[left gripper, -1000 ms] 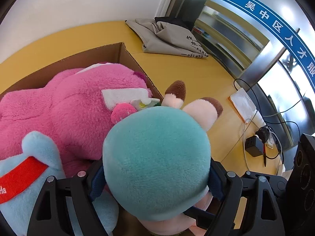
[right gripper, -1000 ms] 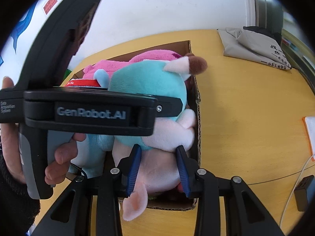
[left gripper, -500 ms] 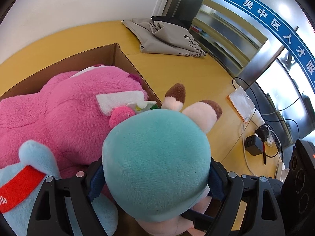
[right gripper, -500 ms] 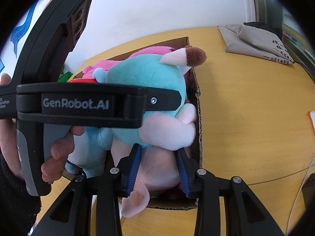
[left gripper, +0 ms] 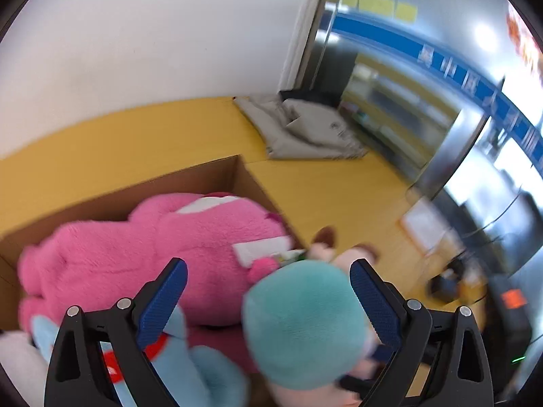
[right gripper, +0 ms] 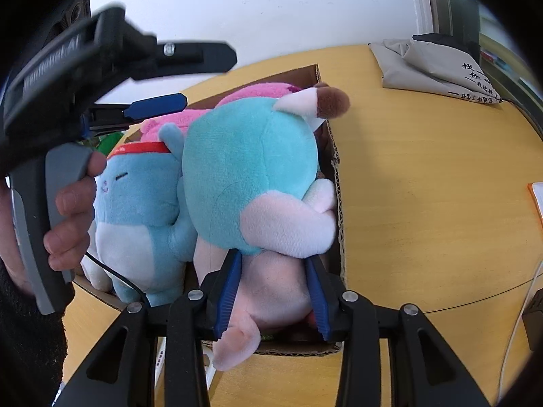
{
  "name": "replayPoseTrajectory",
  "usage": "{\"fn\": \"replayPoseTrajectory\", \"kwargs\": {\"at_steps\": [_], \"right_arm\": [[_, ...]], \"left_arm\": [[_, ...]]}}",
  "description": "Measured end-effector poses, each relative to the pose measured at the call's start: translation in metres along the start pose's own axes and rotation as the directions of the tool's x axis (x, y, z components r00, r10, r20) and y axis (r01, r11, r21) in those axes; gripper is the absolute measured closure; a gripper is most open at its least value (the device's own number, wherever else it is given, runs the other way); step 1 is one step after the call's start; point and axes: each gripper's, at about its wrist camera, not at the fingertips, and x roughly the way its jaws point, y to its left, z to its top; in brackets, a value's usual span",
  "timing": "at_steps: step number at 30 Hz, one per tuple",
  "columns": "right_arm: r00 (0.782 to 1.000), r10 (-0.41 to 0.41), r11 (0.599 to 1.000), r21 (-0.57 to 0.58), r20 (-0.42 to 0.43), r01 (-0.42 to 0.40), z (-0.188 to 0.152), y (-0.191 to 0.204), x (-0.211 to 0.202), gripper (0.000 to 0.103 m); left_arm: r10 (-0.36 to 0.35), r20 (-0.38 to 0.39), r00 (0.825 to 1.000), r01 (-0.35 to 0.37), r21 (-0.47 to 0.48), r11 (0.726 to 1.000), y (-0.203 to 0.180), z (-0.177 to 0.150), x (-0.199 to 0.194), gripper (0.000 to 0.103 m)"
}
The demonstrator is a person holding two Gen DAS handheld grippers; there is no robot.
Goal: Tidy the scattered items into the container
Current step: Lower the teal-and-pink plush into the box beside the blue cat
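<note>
A teal-headed plush with a pink body point(right gripper: 251, 176) stands in the right end of the cardboard box point(right gripper: 334, 156). My right gripper point(right gripper: 273, 271) is shut on its pink body. My left gripper point(left gripper: 268, 288) is open, lifted above the box, with the teal head point(left gripper: 302, 325) just below its right finger. A big pink plush point(left gripper: 163, 247) and a light blue plush with a red band point(right gripper: 142, 196) lie in the box beside it.
The box sits on a yellow table point(right gripper: 424, 203). A folded grey bag point(right gripper: 437, 64) lies at the far right. A cable and black adapter point(right gripper: 534, 315) are at the right edge. A white wall stands behind.
My left gripper has let go of the teal head, opened wide and lifted up and left. My right gripper still holds the plush's body in the box.
</note>
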Motion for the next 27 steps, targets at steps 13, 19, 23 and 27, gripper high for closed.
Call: {"fn": "replayPoseTrajectory", "kwargs": {"at_steps": [13,19,23,27], "right_arm": [[0.997,0.014,0.997,-0.072,0.075,-0.009,0.017,0.021,-0.012,0.065],[0.999,-0.052,0.997,-0.059,0.012,0.053,0.022,0.015,0.021,0.065],[0.997,-0.070,0.996,-0.054,0.017,0.070,0.019,0.016,0.020,0.065],[0.995,-0.082,0.995,-0.043,0.051,0.085,0.012,0.022,0.008,0.058]], "left_arm": [[0.166,-0.152,0.974,-0.144,0.145,0.979,-0.002,-0.002,0.065,0.004],[0.263,-0.153,0.953,-0.239,0.160,0.958,-0.008,-0.004,0.081,0.003],[0.222,-0.133,0.966,-0.210,0.099,0.973,-0.006,-0.003,0.063,0.003],[0.142,-0.072,0.987,-0.140,0.022,0.990,-0.004,-0.003,0.022,0.005]]}}
